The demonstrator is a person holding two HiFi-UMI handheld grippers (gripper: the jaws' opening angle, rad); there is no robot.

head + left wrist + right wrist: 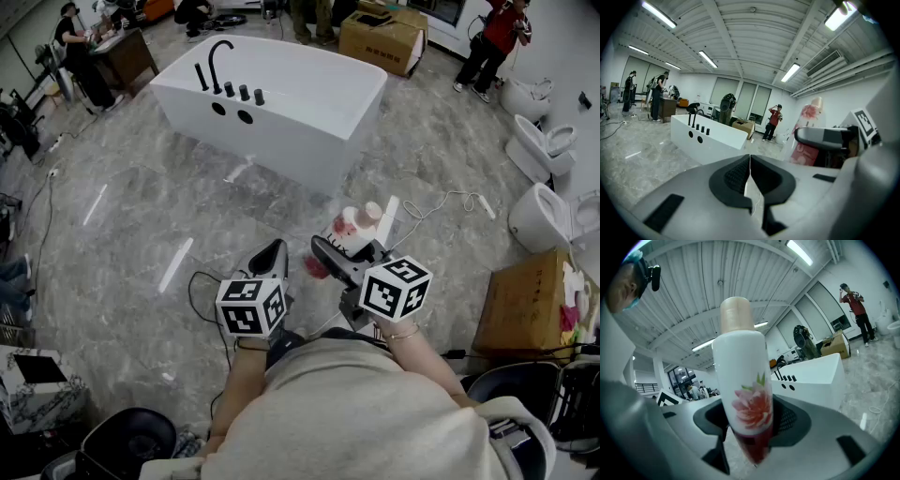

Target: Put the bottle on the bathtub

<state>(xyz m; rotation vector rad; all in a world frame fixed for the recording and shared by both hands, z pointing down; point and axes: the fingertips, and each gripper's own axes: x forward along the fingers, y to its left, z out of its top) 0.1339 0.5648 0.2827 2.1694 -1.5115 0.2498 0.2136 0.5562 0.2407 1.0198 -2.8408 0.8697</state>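
Bottle (pixel 743 380) sits clamped in the right gripper (pixel 747 427). Its 2 jaws stand wide apart and press on the lower body, at the flower print and the red band beneath it. The bottle's long axis runs across the jaws and is close to upright in the right gripper view, with the beige cap on top and the base hanging just below the pads. It is in the air above the grey floor (pixel 141 216) and rests on nothing.

The left gripper (pixel 750 173) has its jaws closed together with nothing between them, and it hangs just beside the right one.

The bathtub (pixel 309 122) stands well apart from both grippers. It lies ahead of the jaws across open floor, toward the upper left of the head view. Its long near wall faces the person, and the black faucet (pixel 217 61) with its knobs sits at the left end of the rim.

The step in hand looks like the carry. The right hand alone has the bottle, so it would do the placing. The coming move probably calls for closing that gap and keeping the bottle base-down so it can stand on the flat rim. The faucet end looks crowded, while the near right corner of the rim is bare.
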